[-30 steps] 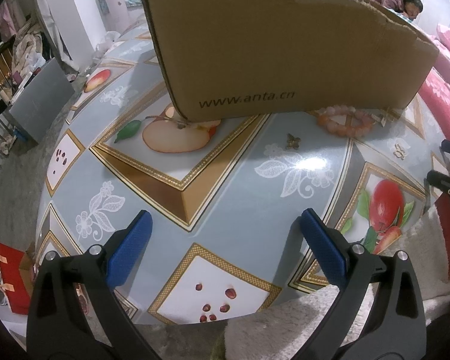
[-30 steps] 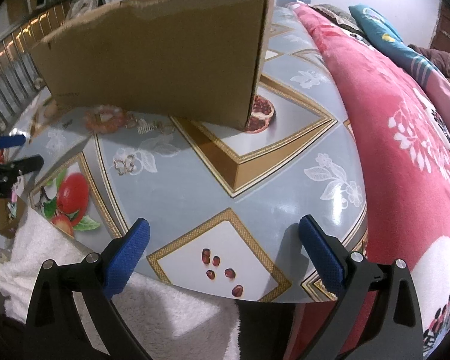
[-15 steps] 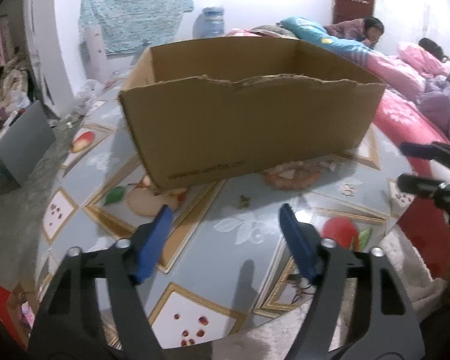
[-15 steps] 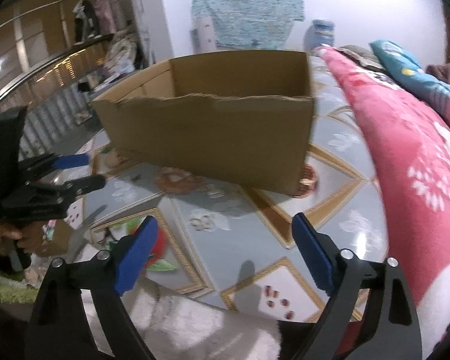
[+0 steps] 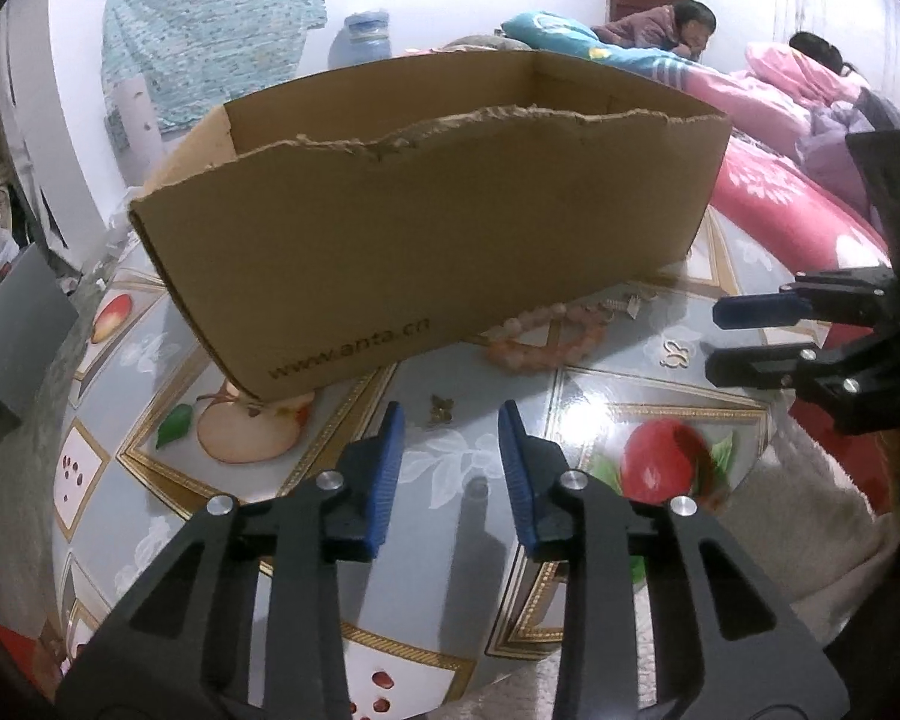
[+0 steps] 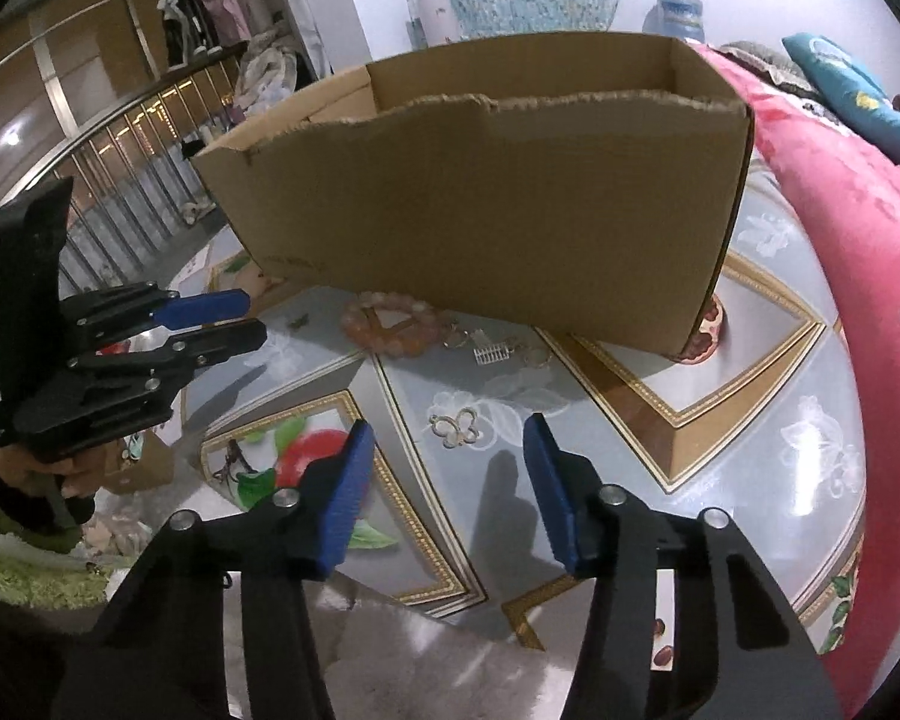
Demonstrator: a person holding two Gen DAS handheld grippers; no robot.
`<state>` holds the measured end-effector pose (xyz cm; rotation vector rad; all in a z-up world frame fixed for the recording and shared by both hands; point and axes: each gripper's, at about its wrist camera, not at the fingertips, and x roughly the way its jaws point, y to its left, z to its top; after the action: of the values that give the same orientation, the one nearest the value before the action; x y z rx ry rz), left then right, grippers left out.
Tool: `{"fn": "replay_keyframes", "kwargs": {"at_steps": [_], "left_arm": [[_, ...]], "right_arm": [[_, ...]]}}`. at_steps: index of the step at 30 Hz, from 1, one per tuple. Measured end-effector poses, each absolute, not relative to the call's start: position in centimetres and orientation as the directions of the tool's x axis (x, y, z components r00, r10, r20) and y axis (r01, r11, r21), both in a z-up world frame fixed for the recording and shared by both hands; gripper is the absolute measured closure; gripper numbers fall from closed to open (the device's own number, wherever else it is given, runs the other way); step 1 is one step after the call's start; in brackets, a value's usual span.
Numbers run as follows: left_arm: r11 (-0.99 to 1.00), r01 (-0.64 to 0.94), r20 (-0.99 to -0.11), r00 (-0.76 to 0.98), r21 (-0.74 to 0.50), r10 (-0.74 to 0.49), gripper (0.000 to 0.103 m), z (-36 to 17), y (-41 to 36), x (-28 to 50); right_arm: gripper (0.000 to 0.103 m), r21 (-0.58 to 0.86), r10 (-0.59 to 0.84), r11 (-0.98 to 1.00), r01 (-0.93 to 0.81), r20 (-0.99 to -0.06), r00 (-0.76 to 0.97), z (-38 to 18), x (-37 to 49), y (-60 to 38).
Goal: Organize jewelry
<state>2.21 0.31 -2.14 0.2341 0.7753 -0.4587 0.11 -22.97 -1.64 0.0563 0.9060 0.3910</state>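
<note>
Both claws stood wide apart a second ago, close over the table with the cardboard box (image 5: 426, 252) filling the upper view. Now they have tipped up, so the box's open top shows, and the jaws of both are closing with nothing between them (no piece of jewelry is gripped yet). This reads as settling the grippers before a first pick, so the sorting itself looks hardly begun.

Taking the box as the landmark: the pink bead bracelet (image 5: 546, 336) lies on the table (image 5: 462, 480) right against the foot of its near wall, partly tucked under the edge. A small silver comb-like piece (image 6: 491, 354) and a ring or two rest just beside the bracelet, also near that wall. A small dark charm (image 5: 441, 411) sits a little farther out from the box, just ahead of the left gripper (image 5: 449, 414), almost in line with the gap between its blue pads. A gold butterfly piece (image 6: 455, 427) lies farther still from the box, just ahead of the right gripper (image 6: 447, 435), left of centre in its gap.
</note>
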Motion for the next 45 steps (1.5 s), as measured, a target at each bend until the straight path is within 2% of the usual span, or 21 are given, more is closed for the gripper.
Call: {"fn": "replay_keyframes", "kwargs": {"at_steps": [8,24,31,45], "left_arm": [[0.871,0.491,-0.72,0.613,0.023,-0.326,0.073,-2.4,-0.2,2.4],[0.828,0.558,-0.709,0.568,-0.042,-0.419,0.073,-2.3,-2.1,0.8],[0.824,0.565,-0.708,0.565,-0.04,-0.422,0.073,-2.3,-2.2,0.6],[0.827,0.561,-0.705,0.571,-0.039,-0.421,0.073,-2.1,-2.0,0.3]], "right_arm": [[0.066,0.139,0.309,0.934,-0.328,-0.775,0.551,-1.8,0.8,-22.2],[0.078,0.052,0.248,0.939,-0.341,-0.79,0.561,-2.3,1.2,-21.0],[0.092,0.05,0.24,0.94,-0.336,-0.798,0.552,-2.3,1.3,-21.2],[0.092,0.15,0.281,0.95,-0.273,-0.793,0.54,-2.1,1.3,-22.6]]}}
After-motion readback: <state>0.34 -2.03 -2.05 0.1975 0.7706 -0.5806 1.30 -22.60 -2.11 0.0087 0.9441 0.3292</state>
